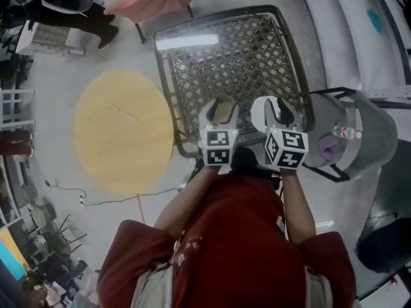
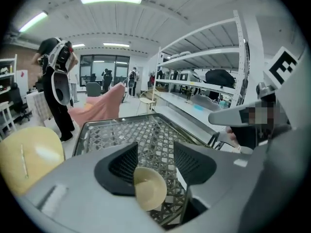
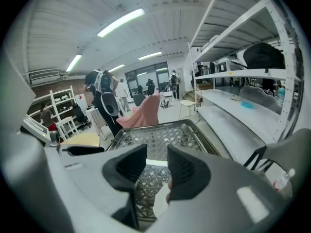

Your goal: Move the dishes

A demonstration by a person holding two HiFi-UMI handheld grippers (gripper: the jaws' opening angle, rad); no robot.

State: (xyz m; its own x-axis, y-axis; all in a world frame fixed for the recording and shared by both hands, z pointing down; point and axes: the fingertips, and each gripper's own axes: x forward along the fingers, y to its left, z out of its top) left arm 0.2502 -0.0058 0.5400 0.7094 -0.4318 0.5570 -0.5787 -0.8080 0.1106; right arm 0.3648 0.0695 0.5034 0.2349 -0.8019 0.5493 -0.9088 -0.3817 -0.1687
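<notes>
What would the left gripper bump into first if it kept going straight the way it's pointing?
Probably the mesh table, which shows between the open fingers of the left gripper. The cream bowl lies lower, seemingly beneath that line, though depth is unclear.

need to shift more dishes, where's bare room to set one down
The wire mesh tray is bare across its middle and far end, up to the far rim. The round yellow table left of it is also nearly bare. Crowded: the tray's near edge, where the left gripper, right gripper and beige bowl are.
</notes>
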